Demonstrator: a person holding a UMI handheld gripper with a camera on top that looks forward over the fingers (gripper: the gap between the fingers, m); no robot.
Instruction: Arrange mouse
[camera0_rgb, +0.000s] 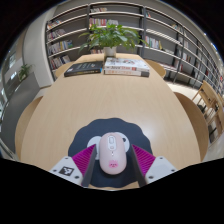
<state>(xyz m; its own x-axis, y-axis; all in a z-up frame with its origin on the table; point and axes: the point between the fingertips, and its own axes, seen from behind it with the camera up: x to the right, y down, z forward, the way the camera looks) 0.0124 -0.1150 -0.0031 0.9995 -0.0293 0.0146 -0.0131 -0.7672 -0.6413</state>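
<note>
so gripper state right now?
Gripper: shut on the mouse, a pad pressing each side; mouse sits on the mouse pad.

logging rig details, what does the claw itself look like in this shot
The claw has two fingers with magenta pads on their inner faces. Outside each pad sits a white panel printed with a black square marker. No cables, sleeve or hand show in the gripper view.
</note>
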